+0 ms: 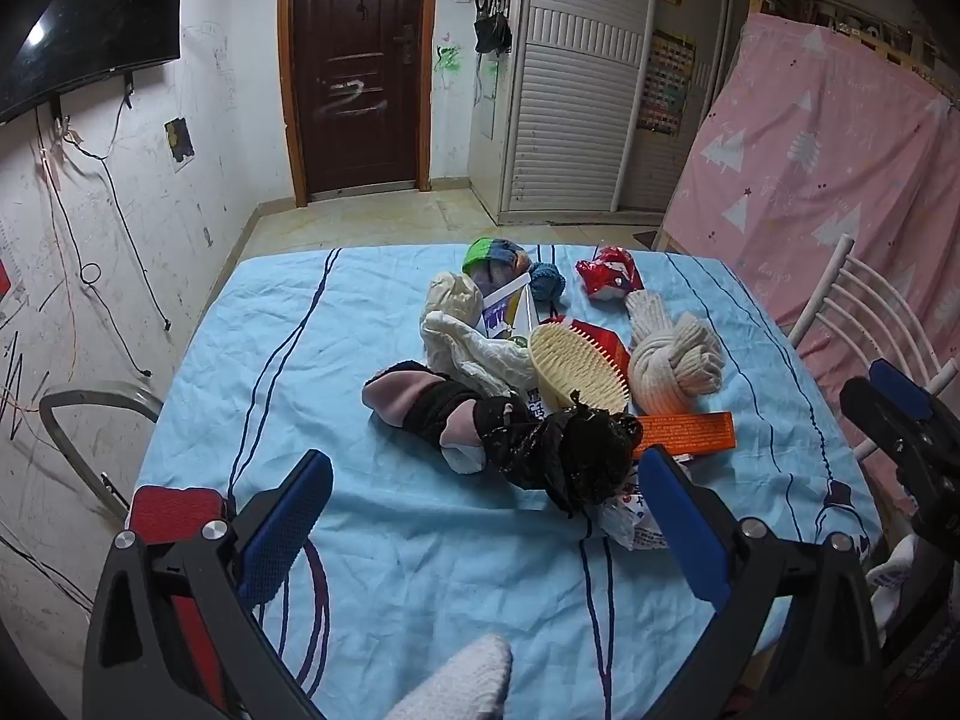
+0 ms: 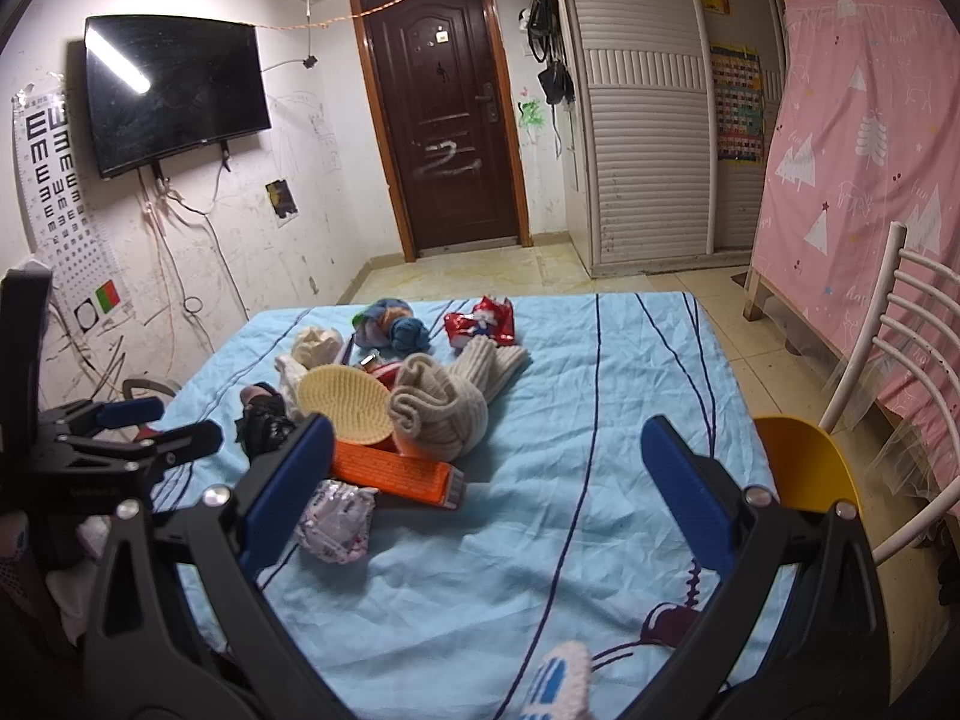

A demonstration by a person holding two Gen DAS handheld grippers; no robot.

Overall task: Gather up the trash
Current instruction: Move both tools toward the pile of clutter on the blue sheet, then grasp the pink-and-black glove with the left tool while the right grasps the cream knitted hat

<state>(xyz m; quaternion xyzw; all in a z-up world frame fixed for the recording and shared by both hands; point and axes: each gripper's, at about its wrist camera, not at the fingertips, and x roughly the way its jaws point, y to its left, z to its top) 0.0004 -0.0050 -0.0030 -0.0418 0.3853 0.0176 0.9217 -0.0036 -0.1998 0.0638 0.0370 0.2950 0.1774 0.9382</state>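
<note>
A heap lies on the blue cloth table (image 1: 390,540): a crumpled black plastic bag (image 1: 564,450), an orange box (image 1: 690,432), a white printed wrapper (image 2: 333,519), a red wrapper (image 1: 609,273), white crumpled paper (image 1: 474,348), a yellow brush (image 1: 579,369), a knotted cream cloth (image 1: 672,360) and dark socks (image 1: 426,402). My left gripper (image 1: 486,516) is open and empty, just in front of the black bag. My right gripper (image 2: 486,480) is open and empty, hovering over the table right of the orange box (image 2: 396,474).
A white slatted chair (image 2: 900,360) with a yellow seat (image 2: 804,462) stands at the table's right. A red stool (image 1: 174,510) and a metal chair frame (image 1: 90,414) stand at the left. A pink curtain (image 2: 870,150) hangs on the right. A door (image 2: 444,114) is ahead.
</note>
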